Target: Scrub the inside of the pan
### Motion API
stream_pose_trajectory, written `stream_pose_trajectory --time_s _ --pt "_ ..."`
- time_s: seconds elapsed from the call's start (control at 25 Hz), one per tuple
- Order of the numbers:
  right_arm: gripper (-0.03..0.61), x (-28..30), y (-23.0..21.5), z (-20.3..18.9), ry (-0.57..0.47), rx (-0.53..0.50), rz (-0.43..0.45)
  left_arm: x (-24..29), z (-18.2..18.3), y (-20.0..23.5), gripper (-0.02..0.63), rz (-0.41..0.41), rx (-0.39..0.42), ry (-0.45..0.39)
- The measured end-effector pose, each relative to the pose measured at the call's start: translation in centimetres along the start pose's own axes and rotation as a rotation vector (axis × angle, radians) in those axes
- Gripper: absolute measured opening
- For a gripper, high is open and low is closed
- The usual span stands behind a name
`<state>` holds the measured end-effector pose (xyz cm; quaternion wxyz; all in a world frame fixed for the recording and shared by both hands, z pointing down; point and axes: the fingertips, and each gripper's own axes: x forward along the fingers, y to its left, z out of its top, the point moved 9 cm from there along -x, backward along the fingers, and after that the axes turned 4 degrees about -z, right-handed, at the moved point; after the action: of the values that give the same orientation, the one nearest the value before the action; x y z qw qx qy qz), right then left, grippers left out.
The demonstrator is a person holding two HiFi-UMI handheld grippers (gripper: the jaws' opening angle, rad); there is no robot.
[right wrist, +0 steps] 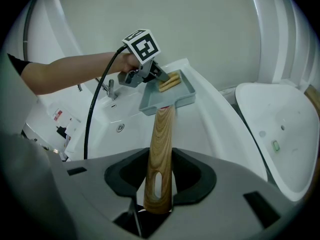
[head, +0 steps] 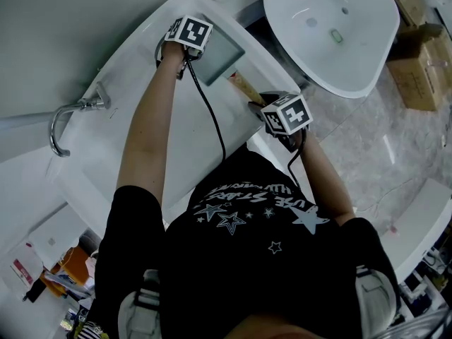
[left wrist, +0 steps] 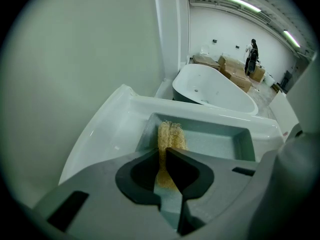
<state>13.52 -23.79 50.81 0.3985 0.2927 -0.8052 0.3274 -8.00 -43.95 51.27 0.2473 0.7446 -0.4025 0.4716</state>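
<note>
A square grey pan rests over the far end of the white sink. Its wooden handle runs back to my right gripper, which is shut on it. In the right gripper view the handle sits clamped between the jaws of my right gripper, and the pan lies ahead. My left gripper is over the pan, shut on a yellow loofah sponge. The sponge reaches down onto the floor of the pan in front of my left gripper. Both the sponge and that left gripper also show in the right gripper view.
A chrome tap stands at the left side of the white sink. A white freestanding tub is on the right, with cardboard boxes beyond it. A black cable trails from the left gripper. A person stands far off.
</note>
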Motion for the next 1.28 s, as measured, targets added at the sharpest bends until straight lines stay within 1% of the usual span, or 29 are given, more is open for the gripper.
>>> stream_pose_trajectory --time_s 0.2,0.36,0.48,0.6,0.76,0.84,1.04,1.16,1.28 --pt "0.133 -0.2 -0.1 -0.3 -0.016 0.014 -0.016 -1.9 -0.7 -0.3 0.051 0.016 -0.04 -0.04" --pt "0.154 -0.8 -0.3 -0.9 -0.027 0.028 0.003 -4.2 -1.2 -1.2 0.051 0.028 -0.088 -0.093" --pt "0.164 -1.2 -0.4 -1.3 -0.047 0.034 0.012 -6.9 -1.8 -1.8 0.051 0.048 -0.124 -0.155" --pt "0.176 -1.8 -0.4 -1.8 -0.079 0.029 0.02 -8.8 -3.4 -3.0 0.051 0.018 -0.186 -0.216" --pt "0.202 -3.1 -0.6 -2.1 -0.14 -0.003 0.01 -11.1 -5.5 -4.5 0.051 0.021 -0.22 -0.28" --pt "0.202 -3.4 -0.8 -2.3 -0.168 -0.001 0.013 -11.9 -6.4 -5.2 0.051 0.016 -0.244 -0.308" --pt "0.202 -4.4 -0.2 -2.3 -0.213 -0.004 0.03 -12.6 -9.5 -6.6 0.051 -0.008 -0.289 -0.337" --pt "0.202 -5.0 0.2 -2.2 -0.238 -0.023 0.002 -12.8 -11.1 -7.0 0.051 -0.033 -0.32 -0.355" --pt "0.202 -6.2 0.5 -1.8 -0.314 -0.017 -0.024 -13.4 -12.3 -7.5 0.051 -0.06 -0.342 -0.382"
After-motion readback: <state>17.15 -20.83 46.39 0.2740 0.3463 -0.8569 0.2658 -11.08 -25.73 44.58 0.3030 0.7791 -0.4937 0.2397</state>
